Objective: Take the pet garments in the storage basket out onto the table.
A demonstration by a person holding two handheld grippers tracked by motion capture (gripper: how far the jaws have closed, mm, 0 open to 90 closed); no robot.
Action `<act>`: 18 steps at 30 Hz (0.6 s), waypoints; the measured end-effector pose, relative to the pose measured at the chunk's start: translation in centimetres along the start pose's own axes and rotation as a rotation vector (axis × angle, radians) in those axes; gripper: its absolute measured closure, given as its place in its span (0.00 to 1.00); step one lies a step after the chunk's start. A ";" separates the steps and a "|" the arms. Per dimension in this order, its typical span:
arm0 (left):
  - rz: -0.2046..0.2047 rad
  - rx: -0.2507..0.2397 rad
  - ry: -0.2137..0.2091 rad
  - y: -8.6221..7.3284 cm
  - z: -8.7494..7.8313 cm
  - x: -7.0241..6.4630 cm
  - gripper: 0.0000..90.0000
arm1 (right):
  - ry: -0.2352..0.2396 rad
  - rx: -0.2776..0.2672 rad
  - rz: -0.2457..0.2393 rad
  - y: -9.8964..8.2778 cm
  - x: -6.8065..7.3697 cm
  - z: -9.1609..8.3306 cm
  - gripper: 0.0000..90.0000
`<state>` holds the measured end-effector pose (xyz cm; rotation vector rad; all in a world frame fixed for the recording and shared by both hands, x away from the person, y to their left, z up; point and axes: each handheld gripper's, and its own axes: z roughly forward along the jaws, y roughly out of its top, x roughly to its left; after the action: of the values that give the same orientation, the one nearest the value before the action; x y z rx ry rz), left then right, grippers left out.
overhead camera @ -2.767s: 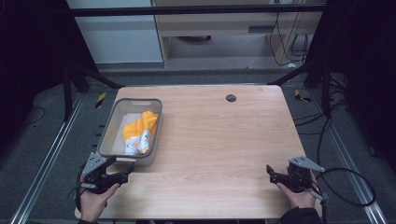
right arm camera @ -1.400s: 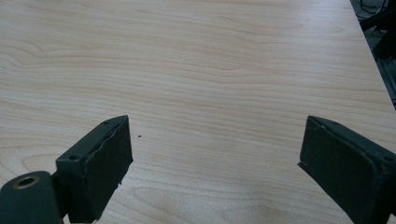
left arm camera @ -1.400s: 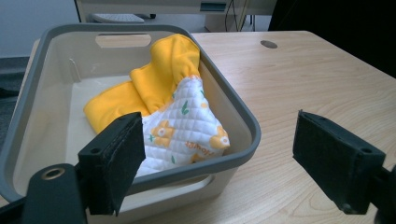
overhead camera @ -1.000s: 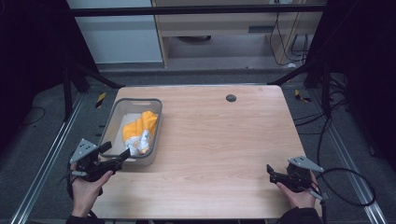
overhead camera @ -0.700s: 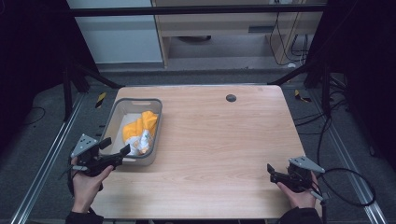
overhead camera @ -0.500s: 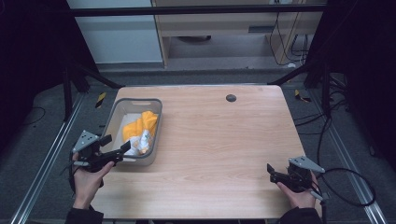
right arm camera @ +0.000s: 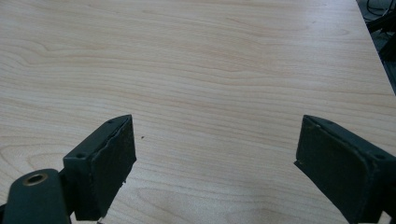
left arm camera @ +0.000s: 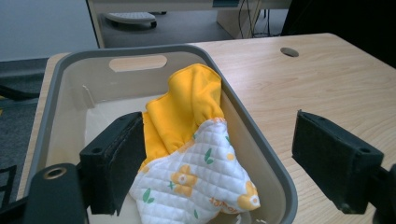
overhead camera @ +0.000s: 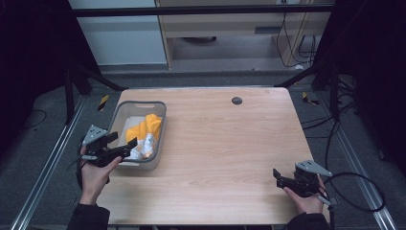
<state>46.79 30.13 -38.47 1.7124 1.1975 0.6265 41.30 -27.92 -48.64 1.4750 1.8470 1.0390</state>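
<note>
Now the left gripper point(overhead camera: 125, 145), jaws spread wide, hovers at the near rim of the grey bin point(left arm camera: 261, 154), where the yellow and floral quilted cloth point(left arm camera: 196, 154) lies bunched. One jaw could catch the bin wall and drag the bin. Well apart, the right gripper point(overhead camera: 277, 176) waits open over bare counter point(right arm camera: 210, 70).

The high view looks forward and down from above the person's side, taking in the whole desk point(overhead camera: 225, 143) from some way off. The left gripper view sits low and close, facing along its jaws into the grey bin point(left arm camera: 261, 154) that the high view shows at the desk's left point(overhead camera: 160, 139). The right gripper view looks down closely at bare desk wood point(right arm camera: 201, 70) near the right front corner.
</note>
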 end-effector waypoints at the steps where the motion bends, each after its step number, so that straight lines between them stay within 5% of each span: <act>1: 0.001 0.006 0.001 0.0 0.2 0.0 0.19 | 0.001 0.001 0.001 0.0 0.0 0.0 0.13; 18: 0.045 0.113 0.022 1.5 2.9 0.1 0.22 | 0.011 0.010 0.000 0.0 0.0 0.1 0.15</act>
<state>49.79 28.92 -38.39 1.8357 1.2332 0.6159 41.41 -27.90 -48.70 1.4773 1.8629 1.0415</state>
